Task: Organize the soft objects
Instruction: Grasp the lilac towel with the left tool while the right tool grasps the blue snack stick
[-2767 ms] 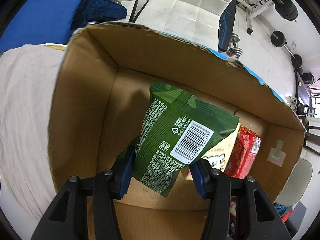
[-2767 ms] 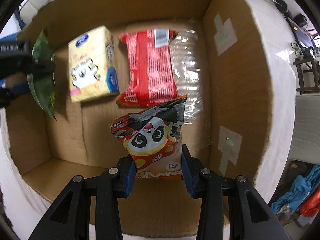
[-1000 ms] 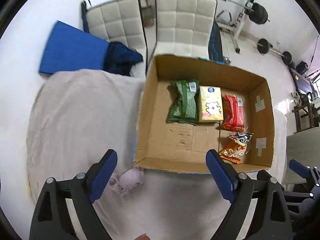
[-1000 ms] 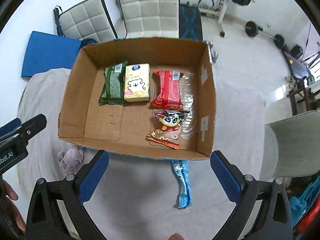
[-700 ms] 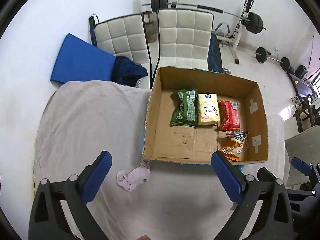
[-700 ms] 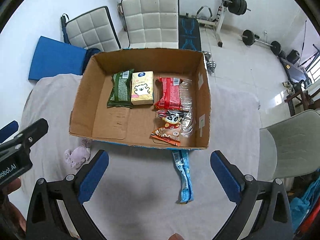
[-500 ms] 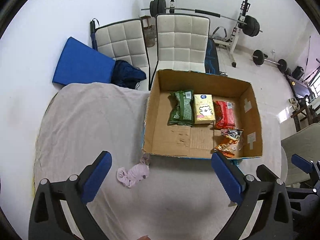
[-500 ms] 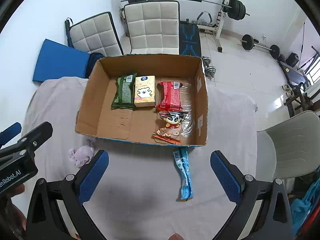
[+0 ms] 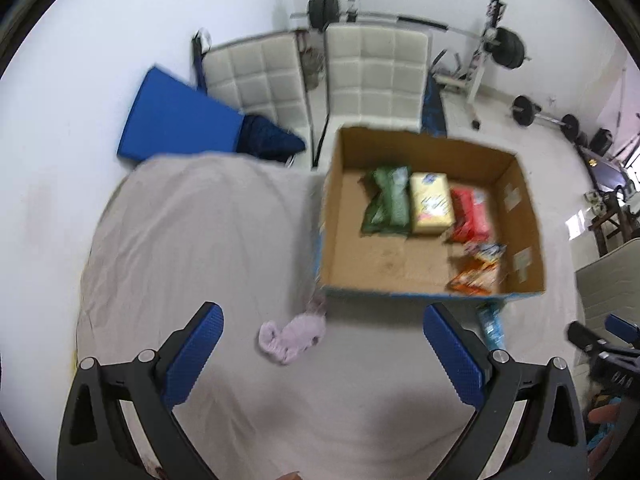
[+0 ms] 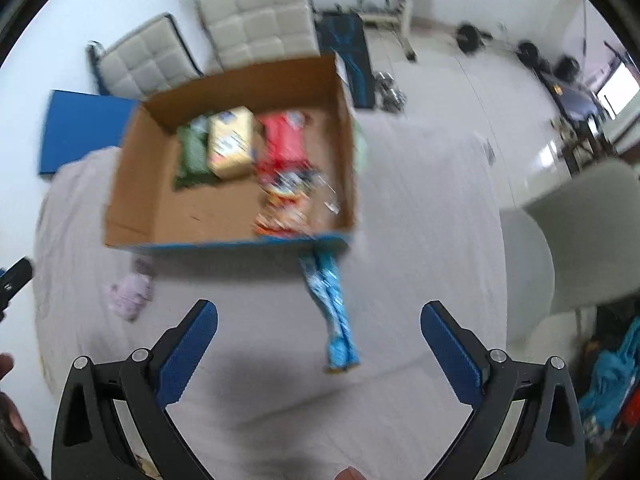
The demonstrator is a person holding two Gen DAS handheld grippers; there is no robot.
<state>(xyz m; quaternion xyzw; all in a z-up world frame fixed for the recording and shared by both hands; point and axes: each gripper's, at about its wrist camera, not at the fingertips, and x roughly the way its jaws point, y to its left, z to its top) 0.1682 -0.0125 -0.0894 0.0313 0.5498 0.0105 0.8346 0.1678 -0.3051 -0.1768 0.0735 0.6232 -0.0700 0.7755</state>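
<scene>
Over the cloth's near edge: left gripper (image 9: 320,334) and right gripper (image 10: 318,330) spread wide, empty, now tilted rightward. Lilac plush (image 9: 291,335), blue packet (image 10: 332,312) just outside cardboard box (image 9: 400,292); green packet (image 9: 386,200) inside. Printing blurred, unreadable.

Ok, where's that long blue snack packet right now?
The blue packet lies on the cloth-covered table outside the cardboard box, just below its near right corner in the right wrist view, between the open right gripper's fingers.

Bright even light, strong fisheye warp, motion blur; window glare perhaps right
</scene>
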